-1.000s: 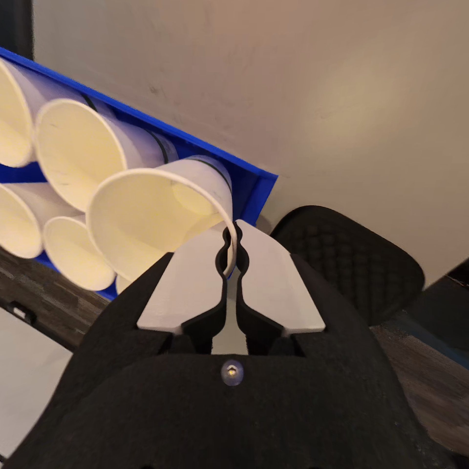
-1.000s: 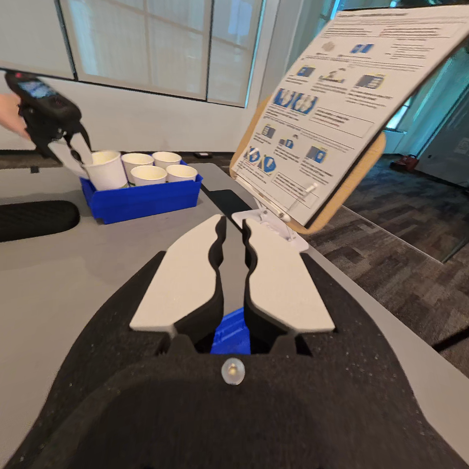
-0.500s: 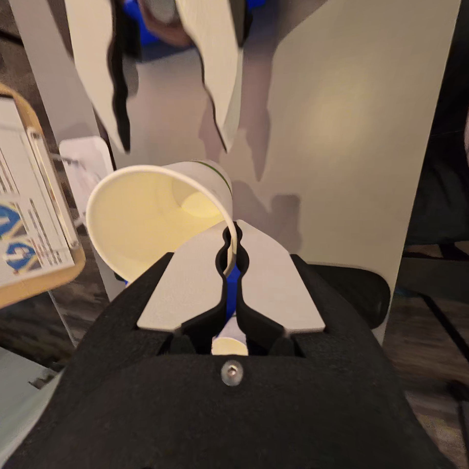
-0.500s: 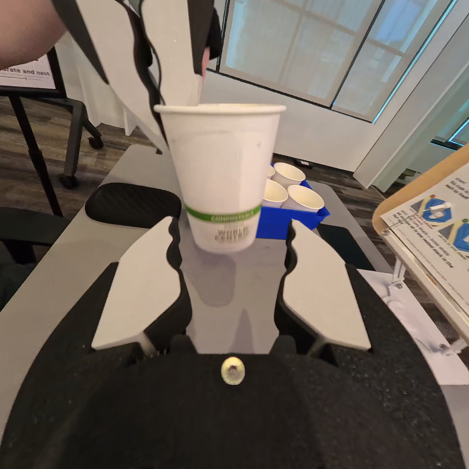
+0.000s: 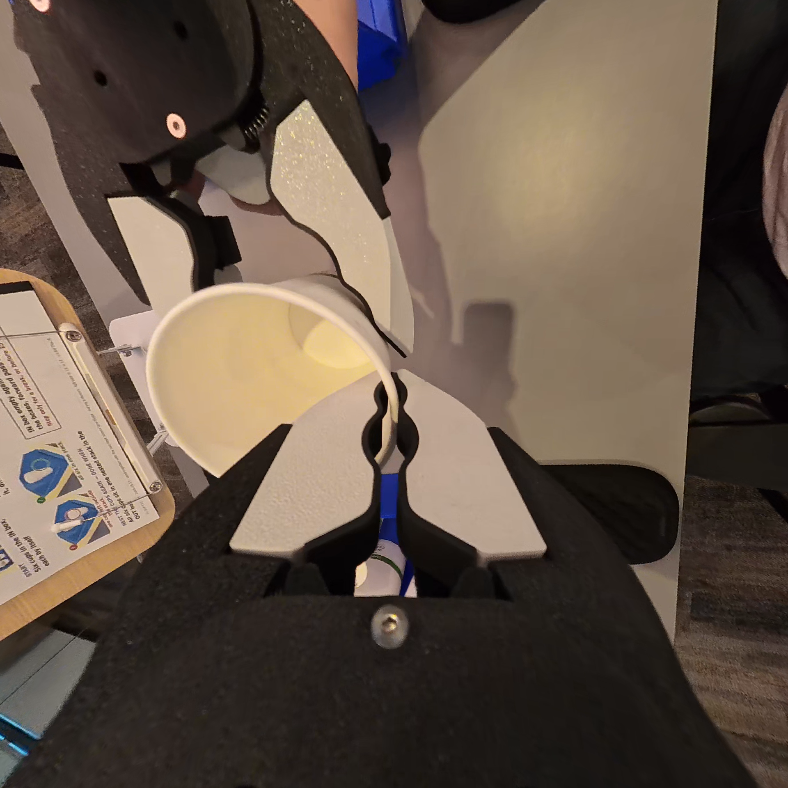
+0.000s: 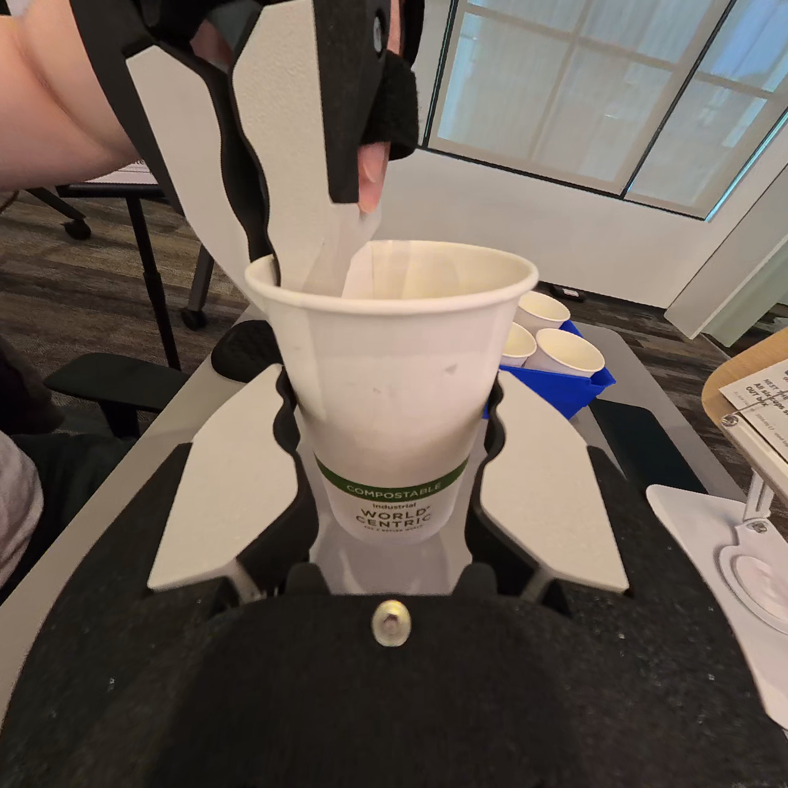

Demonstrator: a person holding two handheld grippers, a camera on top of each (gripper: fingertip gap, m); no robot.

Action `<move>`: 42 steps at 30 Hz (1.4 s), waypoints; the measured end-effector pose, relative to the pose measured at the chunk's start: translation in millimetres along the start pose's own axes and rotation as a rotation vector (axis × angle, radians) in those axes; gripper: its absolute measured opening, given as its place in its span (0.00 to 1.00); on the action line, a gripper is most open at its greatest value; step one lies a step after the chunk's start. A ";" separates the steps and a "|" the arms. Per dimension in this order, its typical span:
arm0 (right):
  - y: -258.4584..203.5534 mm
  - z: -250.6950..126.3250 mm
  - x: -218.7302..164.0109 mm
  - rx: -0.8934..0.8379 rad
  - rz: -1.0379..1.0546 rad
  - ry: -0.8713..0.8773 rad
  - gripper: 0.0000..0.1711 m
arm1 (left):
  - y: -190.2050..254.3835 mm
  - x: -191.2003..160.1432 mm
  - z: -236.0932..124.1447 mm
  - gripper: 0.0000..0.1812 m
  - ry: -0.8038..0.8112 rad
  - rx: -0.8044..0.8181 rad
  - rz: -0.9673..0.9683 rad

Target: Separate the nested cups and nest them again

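Cup (image 6: 392, 383) upright, mouth up, rim pinched by left gripper (image 5: 391, 409); right gripper (image 6: 390, 430) spread around it.

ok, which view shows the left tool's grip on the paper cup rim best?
Left wrist view: the left tool is shut on the paper cup, the rim pinched between its tips. The right wrist view shows one finger inside the cup, the other hidden behind the wall, with the open right tool flanking it.

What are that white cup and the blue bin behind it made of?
The cup looks like thin matte paper: rolled rim, side seam, cream lining. The blue bin looks like rigid, slightly glossy plastic, though that is less certain. The left tongs pinch the cup's rim.
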State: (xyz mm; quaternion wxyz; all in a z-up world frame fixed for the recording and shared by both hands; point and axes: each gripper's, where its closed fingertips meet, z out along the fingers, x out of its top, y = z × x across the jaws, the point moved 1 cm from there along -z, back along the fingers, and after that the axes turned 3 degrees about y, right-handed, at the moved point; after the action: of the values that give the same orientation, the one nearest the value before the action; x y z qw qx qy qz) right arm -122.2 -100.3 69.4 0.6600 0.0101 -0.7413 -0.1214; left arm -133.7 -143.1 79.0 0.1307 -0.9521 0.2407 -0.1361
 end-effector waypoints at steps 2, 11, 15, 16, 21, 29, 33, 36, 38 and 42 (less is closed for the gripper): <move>-1.0 0.1 -0.5 0.004 -0.001 -0.010 0.49 | -2.2 1.5 -0.4 0.02 0.015 0.022 -0.019; 81.7 -128.3 -29.1 -0.394 0.068 -0.161 0.49 | -20.2 2.2 -43.4 0.25 0.198 0.253 -0.128; 136.2 -244.9 -97.7 -0.775 0.346 -0.162 0.50 | -10.6 -20.9 -43.5 0.23 0.137 0.288 -0.132; 141.3 -256.8 -116.1 -0.805 0.416 -0.143 0.49 | -8.0 -24.0 -41.9 0.23 0.127 0.285 -0.132; 150.3 -269.2 -182.2 -0.891 0.522 -0.271 0.50 | -1.7 -24.5 -37.7 0.22 0.147 0.267 -0.139; 150.4 -256.5 -214.7 -0.864 0.479 -0.376 0.50 | -0.8 -23.6 -36.3 0.20 0.150 0.261 -0.125; 147.4 -259.2 -220.9 -0.850 0.460 -0.435 0.50 | 0.7 -24.0 -34.3 0.20 0.143 0.253 -0.122; 142.8 -264.5 -221.9 -0.846 0.489 -0.473 0.50 | 2.4 -23.9 -33.4 0.19 0.140 0.250 -0.118; 138.7 -268.8 -226.6 -0.853 0.523 -0.519 0.51 | 2.8 -23.6 -33.5 0.19 0.143 0.249 -0.118; 126.8 -270.0 -243.1 -0.843 0.638 -0.652 0.53 | 3.0 -22.9 -34.5 0.19 0.145 0.251 -0.120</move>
State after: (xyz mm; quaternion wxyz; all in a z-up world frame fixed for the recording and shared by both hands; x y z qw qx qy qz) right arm 192.4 20.4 -116.6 0.3508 -0.5110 -0.7594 -0.1976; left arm -165.5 -140.6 105.6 0.2226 -0.9286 0.1732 -0.2413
